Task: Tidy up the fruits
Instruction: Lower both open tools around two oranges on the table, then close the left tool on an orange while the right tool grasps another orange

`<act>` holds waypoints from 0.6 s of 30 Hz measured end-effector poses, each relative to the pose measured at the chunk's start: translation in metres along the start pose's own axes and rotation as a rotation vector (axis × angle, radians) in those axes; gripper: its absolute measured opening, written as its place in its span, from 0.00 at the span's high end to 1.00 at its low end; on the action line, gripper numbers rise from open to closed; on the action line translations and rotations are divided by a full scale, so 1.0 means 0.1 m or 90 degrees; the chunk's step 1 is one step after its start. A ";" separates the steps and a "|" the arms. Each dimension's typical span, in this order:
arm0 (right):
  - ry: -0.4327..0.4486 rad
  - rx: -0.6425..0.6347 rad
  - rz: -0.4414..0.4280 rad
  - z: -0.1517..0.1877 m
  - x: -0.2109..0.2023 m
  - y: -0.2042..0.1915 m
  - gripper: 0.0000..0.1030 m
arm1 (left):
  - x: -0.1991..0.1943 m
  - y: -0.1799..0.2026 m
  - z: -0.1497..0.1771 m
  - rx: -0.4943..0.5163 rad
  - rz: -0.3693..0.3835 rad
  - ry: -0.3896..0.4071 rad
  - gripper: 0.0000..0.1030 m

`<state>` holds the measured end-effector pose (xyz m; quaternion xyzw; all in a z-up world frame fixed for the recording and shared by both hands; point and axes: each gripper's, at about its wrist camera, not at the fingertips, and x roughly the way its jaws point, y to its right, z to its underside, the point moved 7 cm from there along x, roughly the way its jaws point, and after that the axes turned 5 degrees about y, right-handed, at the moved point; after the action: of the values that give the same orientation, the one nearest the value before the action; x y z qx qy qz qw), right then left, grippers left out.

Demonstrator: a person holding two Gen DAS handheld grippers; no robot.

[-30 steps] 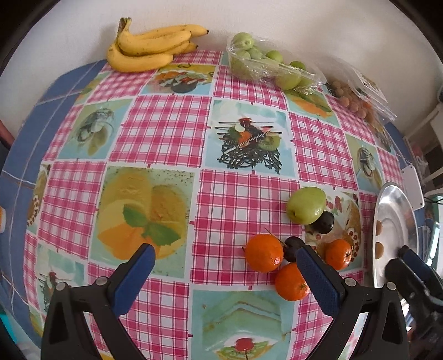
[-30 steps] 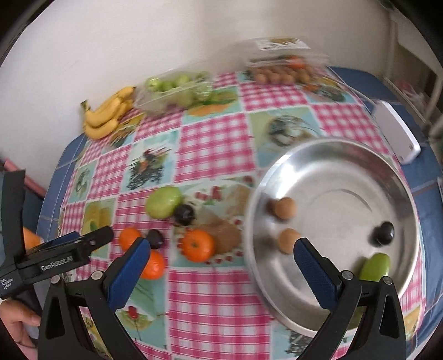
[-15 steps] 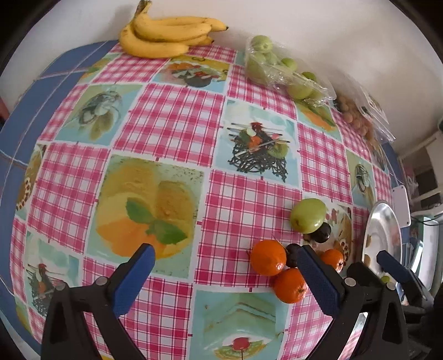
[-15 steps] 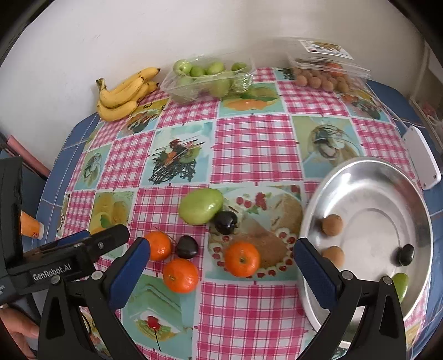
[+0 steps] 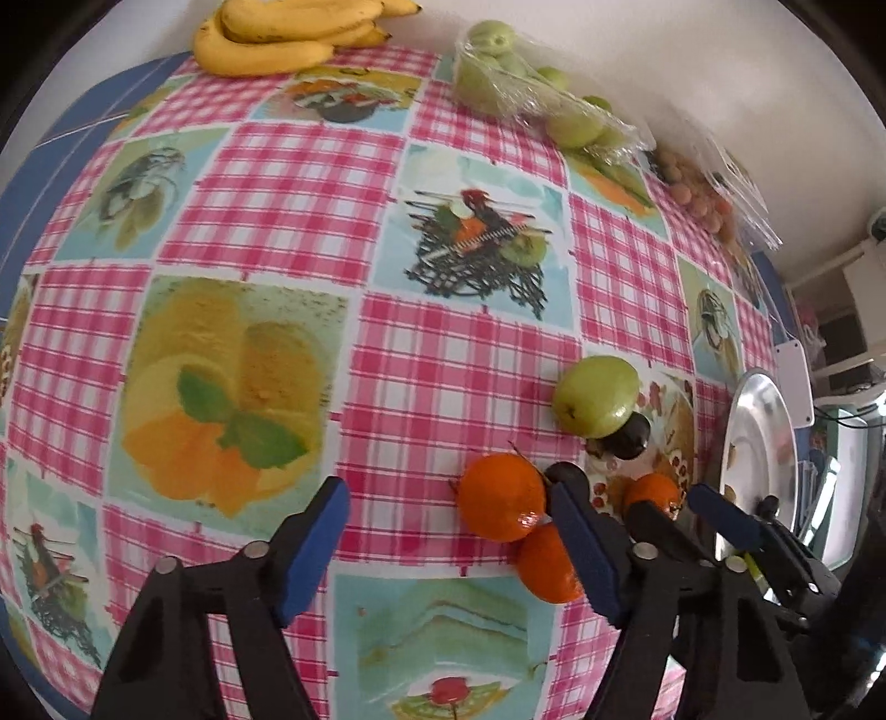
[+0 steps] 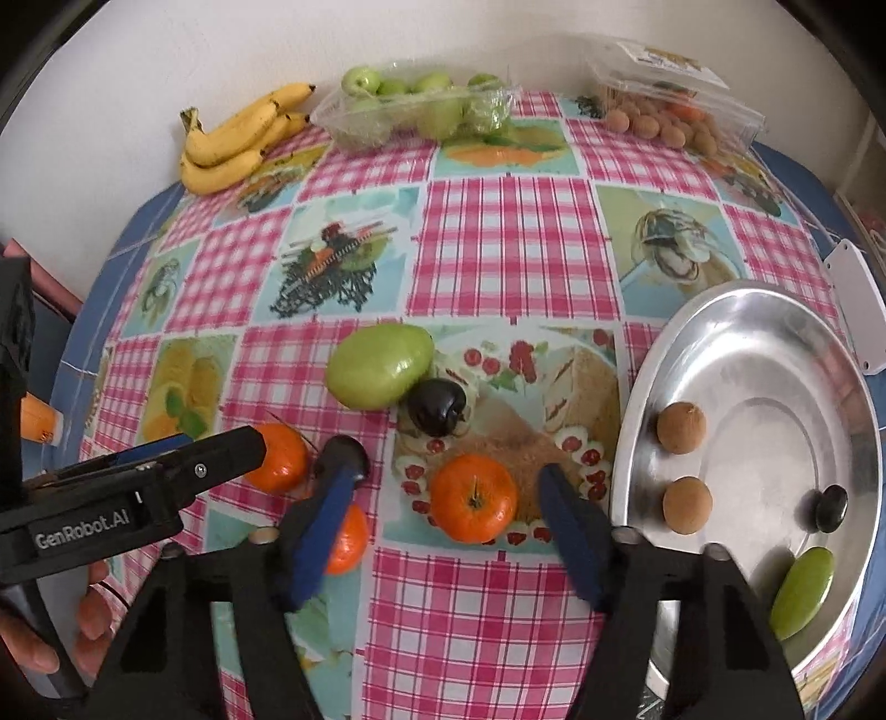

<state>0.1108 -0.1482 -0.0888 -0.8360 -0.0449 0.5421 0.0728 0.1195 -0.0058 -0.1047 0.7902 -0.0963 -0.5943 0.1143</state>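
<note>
Left wrist view: a round table under a cloth [image 5: 459,354] of pink check and printed food pictures stands against a white wall. At the far edge lie bananas [image 5: 277,33], a wrapped tray of green fruit [image 5: 531,83] and a clear box of small brown fruit [image 5: 703,194]. The left gripper [image 5: 454,548] hangs wide open over the cloth, holding nothing. By its right finger sit two oranges [image 5: 501,495], touching; beyond them a green apple [image 5: 595,396] rests against a dark plum [image 5: 631,435]. A third orange [image 5: 653,490] is half hidden behind the right gripper [image 5: 714,515], seen here only side-on. The steel dish [image 5: 758,443] shows as a thin sliver at the right, with shelving and cables beyond it.

Right wrist view: the right gripper [image 6: 448,515] is spread wide and empty, its fingers either side of the third orange [image 6: 473,498]. Here the dish [image 6: 775,387] shows its contents: two brown fruits [image 6: 681,426], a small plum [image 6: 830,507] and a green fruit [image 6: 803,590]. A second plum [image 6: 346,454] lies between the oranges. A white box [image 6: 855,310] sits past the dish. The person's hand [image 6: 50,631] grips the left gripper's handle.
</note>
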 end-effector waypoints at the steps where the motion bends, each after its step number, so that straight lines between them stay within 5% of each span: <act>1: -0.004 -0.003 0.005 0.01 0.02 0.01 0.37 | 0.02 0.02 0.01 0.003 0.002 -0.002 0.28; 18: -0.034 -0.003 0.035 0.10 0.20 0.07 0.48 | 0.15 0.11 0.06 -0.011 0.023 -0.022 0.44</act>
<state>0.1101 -0.1517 -0.1123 -0.8222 -0.0247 0.5661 0.0546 0.1179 -0.0209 -0.1169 0.7768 -0.1077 -0.6066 0.1303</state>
